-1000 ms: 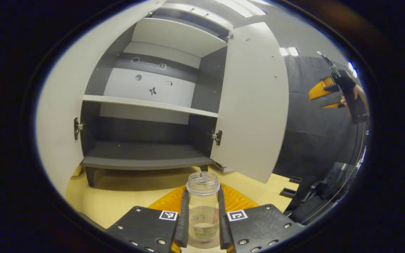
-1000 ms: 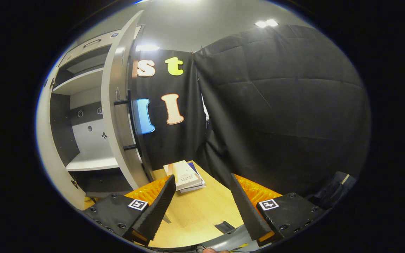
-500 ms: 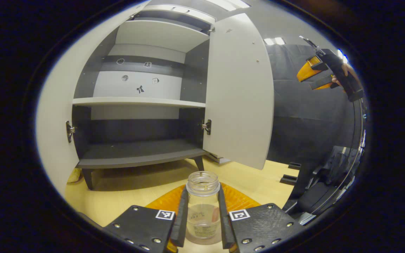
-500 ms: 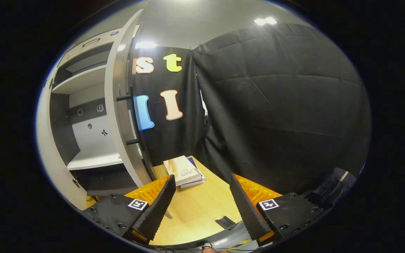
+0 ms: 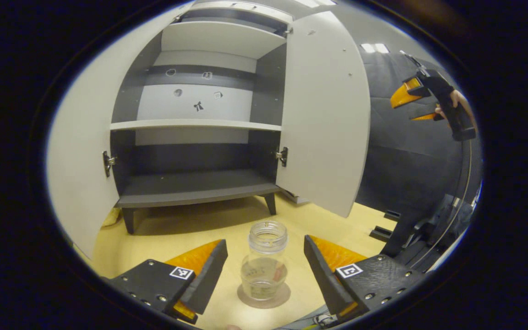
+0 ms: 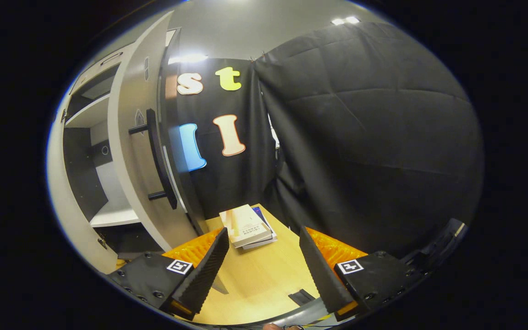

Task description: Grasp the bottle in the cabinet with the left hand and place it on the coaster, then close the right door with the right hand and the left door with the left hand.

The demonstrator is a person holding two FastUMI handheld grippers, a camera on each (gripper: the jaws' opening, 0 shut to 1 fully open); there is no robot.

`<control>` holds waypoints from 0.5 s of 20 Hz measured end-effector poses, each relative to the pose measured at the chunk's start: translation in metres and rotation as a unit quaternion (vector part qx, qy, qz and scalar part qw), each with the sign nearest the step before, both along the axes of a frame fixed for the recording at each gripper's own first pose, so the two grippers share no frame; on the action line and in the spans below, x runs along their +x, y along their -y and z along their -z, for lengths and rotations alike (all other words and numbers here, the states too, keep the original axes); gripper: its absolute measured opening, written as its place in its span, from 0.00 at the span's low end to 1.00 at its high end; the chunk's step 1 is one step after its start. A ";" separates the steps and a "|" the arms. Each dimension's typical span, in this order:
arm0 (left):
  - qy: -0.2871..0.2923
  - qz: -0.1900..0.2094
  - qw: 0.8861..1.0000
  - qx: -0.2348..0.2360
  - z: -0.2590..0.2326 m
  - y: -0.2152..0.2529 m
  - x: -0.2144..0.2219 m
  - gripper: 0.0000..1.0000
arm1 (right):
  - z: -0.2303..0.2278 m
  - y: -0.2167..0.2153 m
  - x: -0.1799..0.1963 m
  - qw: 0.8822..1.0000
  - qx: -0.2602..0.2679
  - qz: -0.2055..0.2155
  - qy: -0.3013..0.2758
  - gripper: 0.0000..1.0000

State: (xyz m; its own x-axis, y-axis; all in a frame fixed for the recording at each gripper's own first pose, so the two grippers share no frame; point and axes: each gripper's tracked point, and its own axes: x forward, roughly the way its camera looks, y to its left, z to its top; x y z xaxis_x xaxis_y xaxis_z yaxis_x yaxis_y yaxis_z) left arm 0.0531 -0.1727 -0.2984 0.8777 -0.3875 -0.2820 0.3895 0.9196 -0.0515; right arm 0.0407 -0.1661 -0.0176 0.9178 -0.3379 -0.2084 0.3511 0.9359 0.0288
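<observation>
The left tool (image 5: 264, 275) is spread wide, its 2 fingers clear of the bottle (image 5: 265, 260) — which stands upright between them on the coaster (image 5: 280, 299) on the desk (image 5: 190, 238). The right tool (image 6: 260, 270) also gapes, holding nothing, near the right door (image 6: 131, 151) — both cabinet (image 5: 195, 137) doors stand ajar.

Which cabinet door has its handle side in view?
The right door: the right gripper view shows its outer face with the black bar handle. The left door shows only its plain inner face.
</observation>
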 end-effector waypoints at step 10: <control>0.040 -0.169 0.984 0.049 -0.116 -0.037 -0.055 0.96 | -0.023 0.036 0.058 0.995 -0.050 -0.078 0.046 0.99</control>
State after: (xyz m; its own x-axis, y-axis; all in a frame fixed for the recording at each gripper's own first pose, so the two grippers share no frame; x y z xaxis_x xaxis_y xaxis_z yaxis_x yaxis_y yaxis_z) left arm -0.0020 -0.1359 -0.1825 0.9728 -0.0444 -0.2274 0.0601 0.9962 0.0625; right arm 0.0990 -0.2017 0.0051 0.9744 -0.2040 -0.0943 0.2009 0.9787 -0.0414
